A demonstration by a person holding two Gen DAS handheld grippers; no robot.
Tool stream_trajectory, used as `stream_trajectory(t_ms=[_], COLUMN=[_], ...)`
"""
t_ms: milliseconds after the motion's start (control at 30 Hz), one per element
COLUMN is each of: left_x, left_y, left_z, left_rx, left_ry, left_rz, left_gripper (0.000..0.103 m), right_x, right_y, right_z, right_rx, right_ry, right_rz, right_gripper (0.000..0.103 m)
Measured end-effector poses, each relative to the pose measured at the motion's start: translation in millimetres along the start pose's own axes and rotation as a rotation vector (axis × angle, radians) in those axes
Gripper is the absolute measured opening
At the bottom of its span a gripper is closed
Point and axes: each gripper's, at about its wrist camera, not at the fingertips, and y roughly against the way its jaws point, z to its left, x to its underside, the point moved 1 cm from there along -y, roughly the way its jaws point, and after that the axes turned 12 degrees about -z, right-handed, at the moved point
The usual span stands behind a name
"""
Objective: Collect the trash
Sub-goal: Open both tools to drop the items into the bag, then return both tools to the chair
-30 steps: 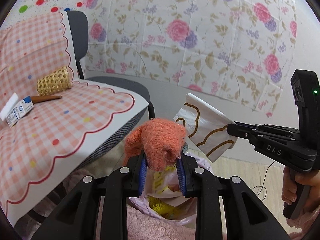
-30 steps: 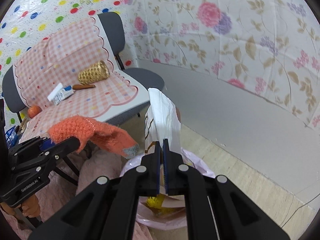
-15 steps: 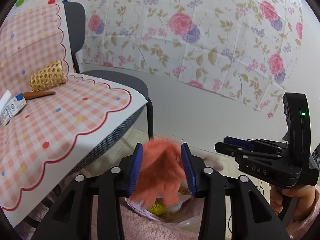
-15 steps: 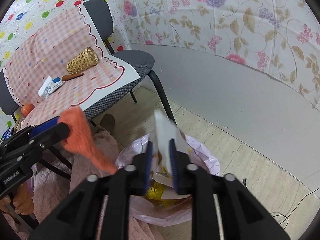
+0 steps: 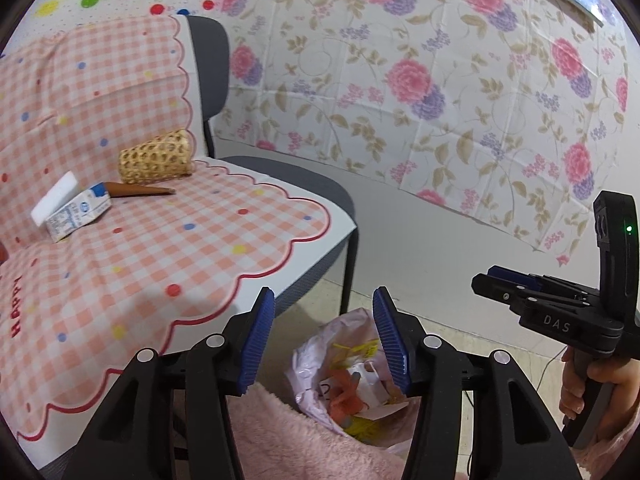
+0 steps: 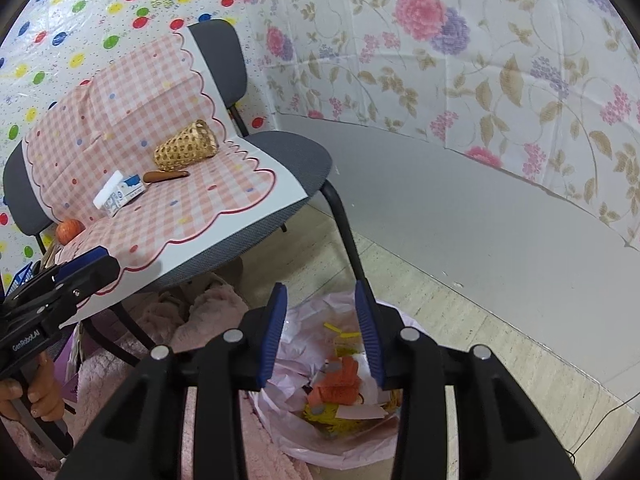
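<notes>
A pink plastic trash bag (image 5: 308, 356) (image 6: 304, 316) stands open on the floor below both grippers. In it lies a fuzzy orange cloth (image 5: 344, 394) (image 6: 340, 380) among yellow scraps and a piece of white paper (image 5: 368, 380). My left gripper (image 5: 323, 300) hangs over the bag, its jaws opening with nothing between them. My right gripper (image 6: 320, 292) is above the bag too, its jaws also opening and empty. Each gripper shows at the edge of the other's view: the right one (image 5: 480, 278), the left one (image 6: 96, 258).
A grey chair (image 6: 296, 160) with a pink checked cloth stands left of the bag. It holds a woven cone basket (image 5: 154, 158), a small carton (image 5: 76, 214), a white block (image 5: 54, 196), a brown stick (image 5: 140, 190) and an orange fruit (image 6: 70, 230). Fluffy pink fabric (image 5: 288, 440) lies below the grippers.
Both grippers opened. The orange cloth left my left gripper and the white paper my right one; both now lie in the bag. The left gripper drew away from the bag.
</notes>
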Motion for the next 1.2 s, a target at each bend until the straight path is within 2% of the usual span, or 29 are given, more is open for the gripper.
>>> stream_trajectory(t_ms=[200, 433, 467, 533, 800, 900, 1000, 1200], left_x=[-4, -12, -13, -16, -34, -37, -40, -49], left_y=[20, 48, 51, 59, 77, 79, 76, 47], left_z=[31, 85, 92, 108, 168, 184, 202, 240], left_rx=[-0.093, -0.273, -0.295, -0.356, -0.520, -0.551, -0.578, -0.604], left_ry=[0.027, 0.082, 0.088, 0.097, 0.128, 0.135, 0.141, 0.108], left_rz=[0.000, -0.009, -0.010, -0.018, -0.040, -0.047, -0.037, 0.003], left_gripper=[0.053, 0.053, 0.055, 0.065, 0.066, 0.067, 0.076, 0.076], right_x=[-14, -37, -40, -47, -74, -83, -93, -106], right_y=[-14, -35, -38, -44, -72, -84, -100, -147], right_z=[33, 75, 80, 91, 134, 150, 166, 192], right_rx=[-0.077, -0.187, -0.197, -0.217, -0.271, -0.287, -0.306, -0.331], right_ry=[0.056, 0.114, 0.121, 0.137, 0.216, 0.242, 0.274, 0.322], right_rz=[-0.008, -0.030, -0.032, -0.038, -0.057, -0.072, -0.079, -0.047], right_gripper=[0.035, 0.035, 0.035, 0.035, 0.044, 0.052, 0.055, 0.060])
